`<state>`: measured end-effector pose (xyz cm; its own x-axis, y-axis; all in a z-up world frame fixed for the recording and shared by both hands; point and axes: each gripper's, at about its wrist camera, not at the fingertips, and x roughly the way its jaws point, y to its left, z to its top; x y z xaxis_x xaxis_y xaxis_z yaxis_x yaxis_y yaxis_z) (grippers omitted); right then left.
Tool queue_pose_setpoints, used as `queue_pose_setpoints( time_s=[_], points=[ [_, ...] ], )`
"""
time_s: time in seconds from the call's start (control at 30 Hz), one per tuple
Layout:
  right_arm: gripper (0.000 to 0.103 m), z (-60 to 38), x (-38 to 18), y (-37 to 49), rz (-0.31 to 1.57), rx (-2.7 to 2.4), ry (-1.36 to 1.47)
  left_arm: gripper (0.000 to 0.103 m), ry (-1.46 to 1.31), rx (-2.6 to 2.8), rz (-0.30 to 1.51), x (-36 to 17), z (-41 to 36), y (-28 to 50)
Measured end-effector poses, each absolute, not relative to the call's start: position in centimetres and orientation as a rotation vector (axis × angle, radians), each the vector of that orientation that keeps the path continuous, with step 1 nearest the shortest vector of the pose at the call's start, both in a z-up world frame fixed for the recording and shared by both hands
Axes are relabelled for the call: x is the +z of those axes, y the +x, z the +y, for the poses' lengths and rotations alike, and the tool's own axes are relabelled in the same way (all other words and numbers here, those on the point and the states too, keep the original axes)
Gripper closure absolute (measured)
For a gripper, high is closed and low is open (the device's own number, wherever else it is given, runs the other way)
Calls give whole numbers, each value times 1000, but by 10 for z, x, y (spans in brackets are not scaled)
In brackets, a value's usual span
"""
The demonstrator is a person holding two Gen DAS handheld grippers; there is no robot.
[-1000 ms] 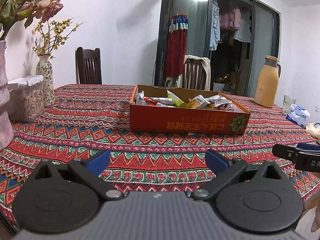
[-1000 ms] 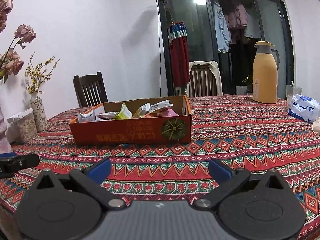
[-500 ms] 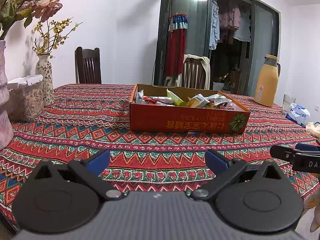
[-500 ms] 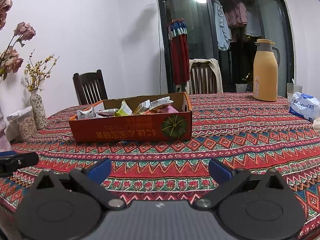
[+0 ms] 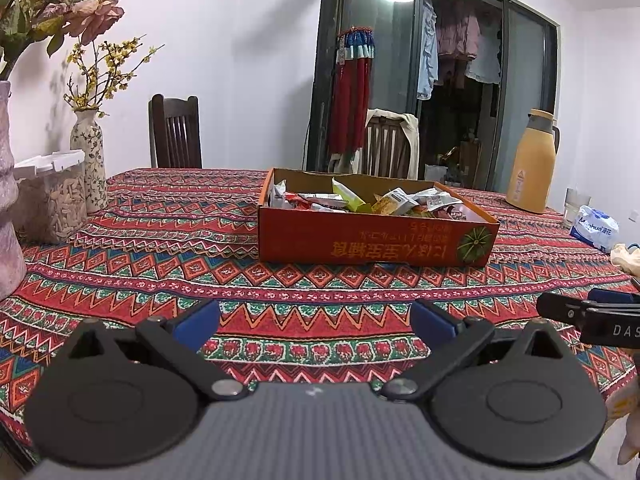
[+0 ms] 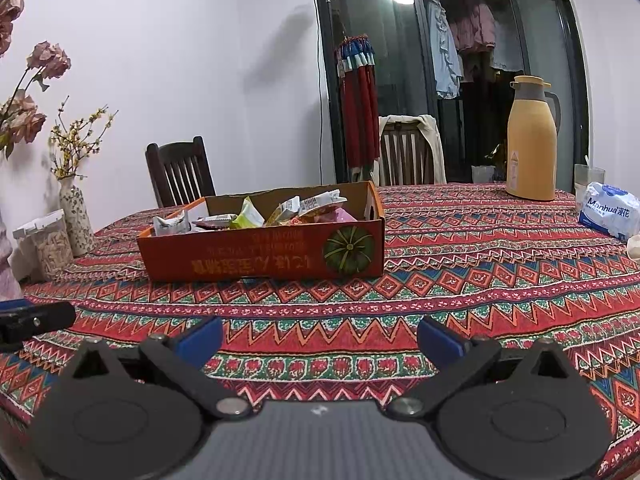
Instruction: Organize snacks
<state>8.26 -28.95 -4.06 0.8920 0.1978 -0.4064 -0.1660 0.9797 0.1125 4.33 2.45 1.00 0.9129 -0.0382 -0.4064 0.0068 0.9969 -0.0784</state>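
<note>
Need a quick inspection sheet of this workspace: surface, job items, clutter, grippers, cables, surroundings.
Surface: table under a red patterned tablecloth.
Job's things: open orange cardboard box mid-table, loose snack packets piled inside.
Clutter: yellow thermos, white tissue pack, clear jar, patterned vase with yellow sprigs, large vase at the left edge.
Grippers: left gripper open, empty, above the near cloth; right gripper open, empty, likewise.
Cables: one thin cable down the wall beside the glass door.
Surroundings: two wooden chairs, white wall, glass door, hanging clothes behind it.
</note>
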Motion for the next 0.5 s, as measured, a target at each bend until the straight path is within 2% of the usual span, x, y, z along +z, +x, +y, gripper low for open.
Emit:
queue_pose_setpoints(
  time_s=[0.5],
  points=[
    [0,-289,-41,83,432,189,75,0,-76,-25,419,10,23,43]
  ],
)
